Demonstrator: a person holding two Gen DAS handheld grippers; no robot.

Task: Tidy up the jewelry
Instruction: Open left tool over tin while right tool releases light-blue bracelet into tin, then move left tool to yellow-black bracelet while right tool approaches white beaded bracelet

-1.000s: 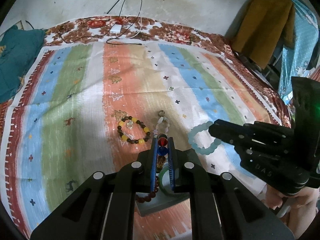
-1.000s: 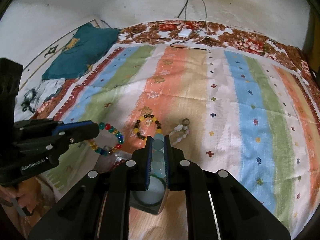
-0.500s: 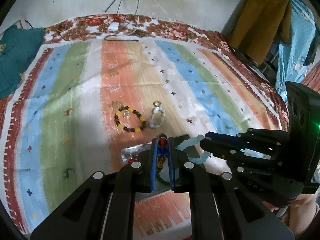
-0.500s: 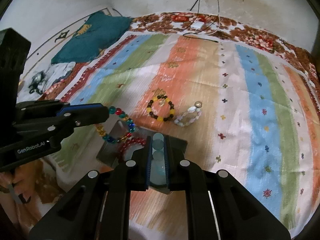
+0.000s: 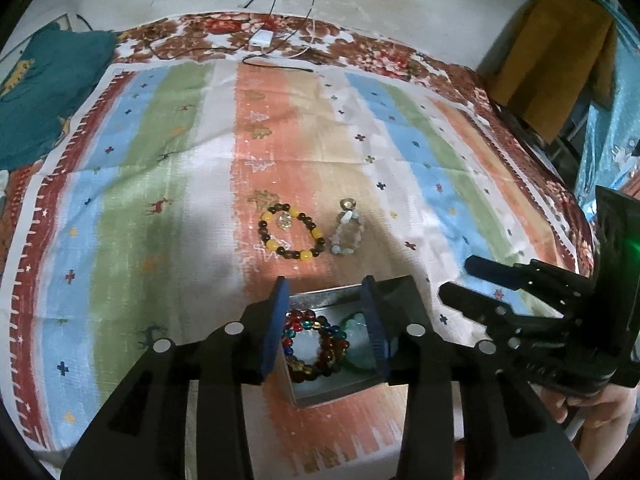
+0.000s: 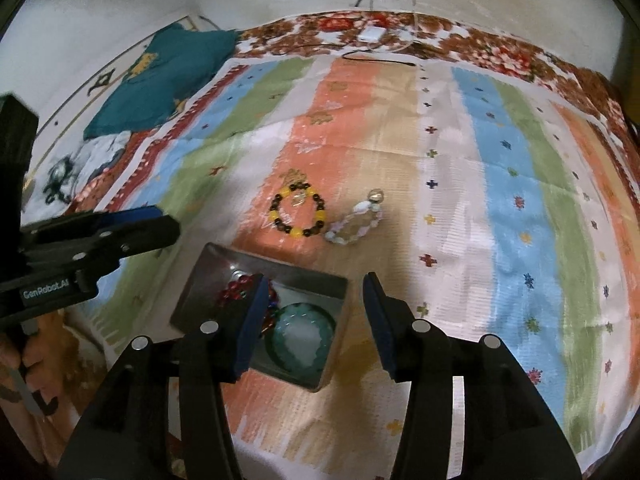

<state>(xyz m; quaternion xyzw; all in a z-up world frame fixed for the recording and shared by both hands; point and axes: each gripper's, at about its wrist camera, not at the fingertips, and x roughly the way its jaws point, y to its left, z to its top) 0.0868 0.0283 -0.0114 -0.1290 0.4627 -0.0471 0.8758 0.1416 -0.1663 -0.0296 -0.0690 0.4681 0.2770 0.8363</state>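
A striped cloth point(image 5: 168, 184) in blue, green, white and orange covers a bed with a floral red border against a pale wall; a teal cushion point(image 5: 36, 80) lies at the far left corner and cables run to a white plug point(image 5: 262, 38) at the far edge. Left to right on the cloth: the left gripper point(image 5: 326, 320) hangs directly over a small grey metal box point(image 5: 320, 296), jaws opening, nothing pressed between the pads. In the box, below those jaws, lies one multicoloured bead bracelet point(image 5: 312, 344); beside it to the right lies one pale green bracelet point(image 6: 302, 336), touching it. The right gripper point(image 6: 314, 320) hangs over the same box, jaws opening, pads clear of the green bracelet beneath. Beyond the box, well apart from both grippers, two bracelets lie flat on the orange stripe: one brown-and-yellow bead bracelet point(image 5: 291, 232) and, just beside it on the right, one pale stone bracelet point(image 5: 347, 232) with a metal ring. Count: four bracelets, two boxed, two outside; one box. A hand point(image 5: 592, 408) grips the right handle.
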